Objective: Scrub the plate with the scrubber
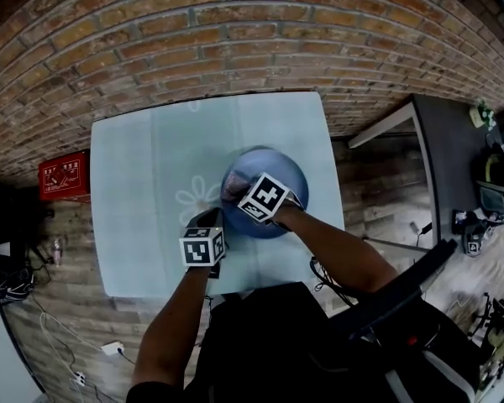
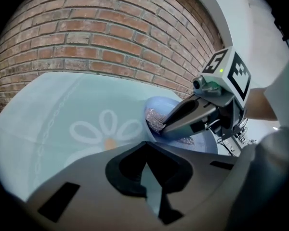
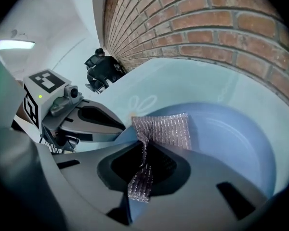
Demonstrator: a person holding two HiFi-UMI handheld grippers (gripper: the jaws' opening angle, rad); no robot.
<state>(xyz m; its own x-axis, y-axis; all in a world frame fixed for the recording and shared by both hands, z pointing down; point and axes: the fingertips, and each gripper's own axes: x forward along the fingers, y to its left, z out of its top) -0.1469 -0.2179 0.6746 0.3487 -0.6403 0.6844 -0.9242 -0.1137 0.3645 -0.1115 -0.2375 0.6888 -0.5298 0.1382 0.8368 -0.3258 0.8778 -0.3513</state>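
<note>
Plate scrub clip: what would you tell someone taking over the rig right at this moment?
Left gripper: shut on the plate at its rim, steadying it.
Right gripper: shut on the scrubber, which lies against the plate's inside near that rim.
The plate sits on the table.
Done: both grips made, scrubber on plate. How much is scrubbed can't be told.
Left: scrub across the plate's face.
</note>
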